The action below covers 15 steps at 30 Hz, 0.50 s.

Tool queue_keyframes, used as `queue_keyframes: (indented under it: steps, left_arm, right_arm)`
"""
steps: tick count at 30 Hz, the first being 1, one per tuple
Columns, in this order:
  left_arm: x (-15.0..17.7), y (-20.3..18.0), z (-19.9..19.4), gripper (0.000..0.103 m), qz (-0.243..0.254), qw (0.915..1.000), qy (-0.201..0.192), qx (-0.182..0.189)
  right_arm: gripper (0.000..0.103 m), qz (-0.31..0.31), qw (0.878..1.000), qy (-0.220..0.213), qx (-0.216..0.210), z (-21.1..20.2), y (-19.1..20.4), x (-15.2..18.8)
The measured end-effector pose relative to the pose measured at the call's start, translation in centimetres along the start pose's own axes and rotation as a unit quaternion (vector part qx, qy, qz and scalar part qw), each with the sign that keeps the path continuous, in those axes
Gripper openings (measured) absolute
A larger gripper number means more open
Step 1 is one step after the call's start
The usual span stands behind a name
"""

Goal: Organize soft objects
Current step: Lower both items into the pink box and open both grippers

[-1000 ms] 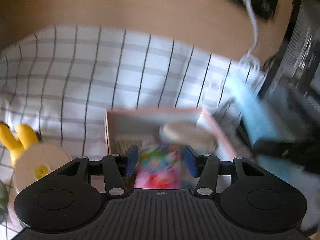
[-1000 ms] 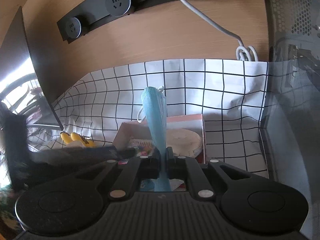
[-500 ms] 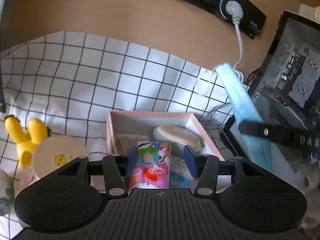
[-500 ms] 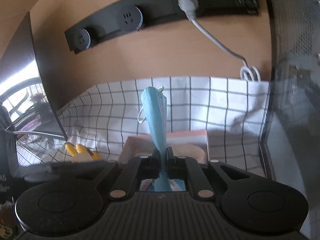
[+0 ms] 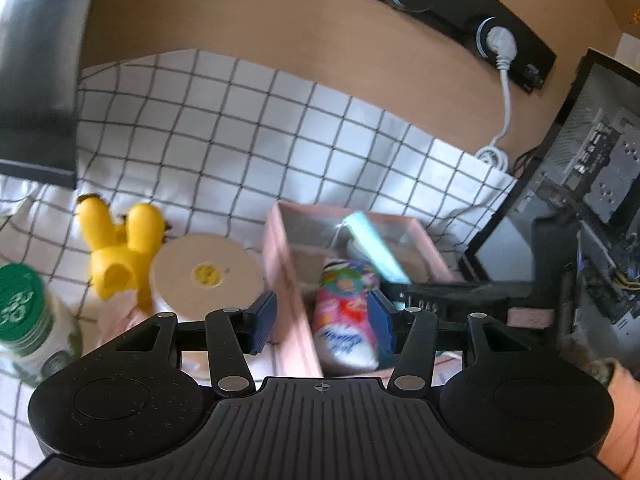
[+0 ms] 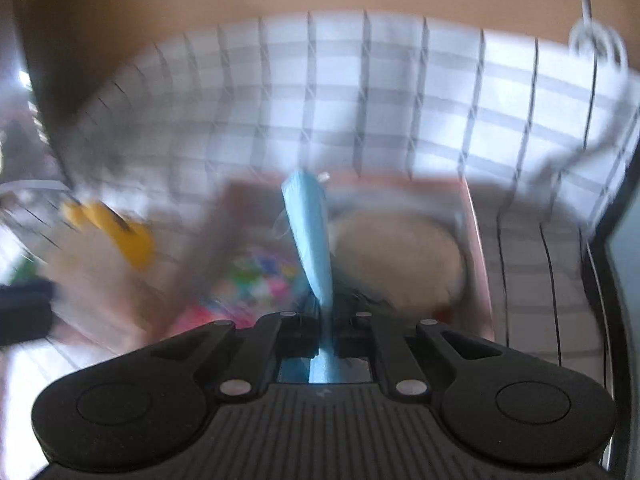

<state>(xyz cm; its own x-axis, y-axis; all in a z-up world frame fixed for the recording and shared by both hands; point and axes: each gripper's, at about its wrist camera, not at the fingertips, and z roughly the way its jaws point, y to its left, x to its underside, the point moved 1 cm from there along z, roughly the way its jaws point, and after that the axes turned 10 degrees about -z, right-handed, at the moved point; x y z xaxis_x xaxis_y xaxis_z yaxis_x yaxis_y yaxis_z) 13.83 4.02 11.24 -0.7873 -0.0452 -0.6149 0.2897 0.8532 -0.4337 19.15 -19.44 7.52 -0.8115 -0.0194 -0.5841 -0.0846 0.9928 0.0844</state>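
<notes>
A pink box (image 5: 286,264) sits on the checked cloth and holds a colourful tissue pack (image 5: 346,316) and a beige round pad (image 6: 400,260). My right gripper (image 6: 326,312) is shut on a folded blue face mask (image 6: 310,236) and holds it over the box; the mask also shows in the left wrist view (image 5: 378,250). My left gripper (image 5: 322,320) is open and empty, its fingers straddling the box's left wall. A yellow plush toy (image 5: 116,248) lies left of the box. The right wrist view is blurred.
A roll of tape (image 5: 206,276) lies beside the yellow toy, and a green-capped bottle (image 5: 24,312) stands at the far left. A computer case (image 5: 592,184) stands to the right. A power strip (image 5: 460,28) with a white cable is on the wooden wall behind.
My right gripper has dropped down with the mask, from high beside the box to over its inside. My left gripper has shifted left, its fingers now straddling the box wall.
</notes>
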Motion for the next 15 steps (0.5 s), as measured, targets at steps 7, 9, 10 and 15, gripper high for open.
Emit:
queue_keyframes:
  steps: [7,9,10,15]
  left_arm:
    - [0.4,-0.1,0.6,0.055,-0.006,0.9999,0.008,-0.011]
    - [0.6,-0.7,1.0,0.055,0.001,0.9999,0.015,-0.009]
    - [0.8,-1.1,1.2,0.055,0.007,0.9998,0.018,-0.008]
    - [1.4,-2.6,2.6,0.054,0.03,0.999,0.034,-0.009]
  right_arm:
    - [0.046,-0.022,0.999,-0.035,-0.008,-2.4,0.1,0.5]
    - [0.051,-0.022,0.998,-0.057,0.007,-3.9,0.1,0.4]
    - [0.051,-0.021,0.998,-0.066,0.011,-4.5,0.1,0.4]
    - [0.05,0.0,0.995,-0.097,0.004,-6.6,-0.5,0.4]
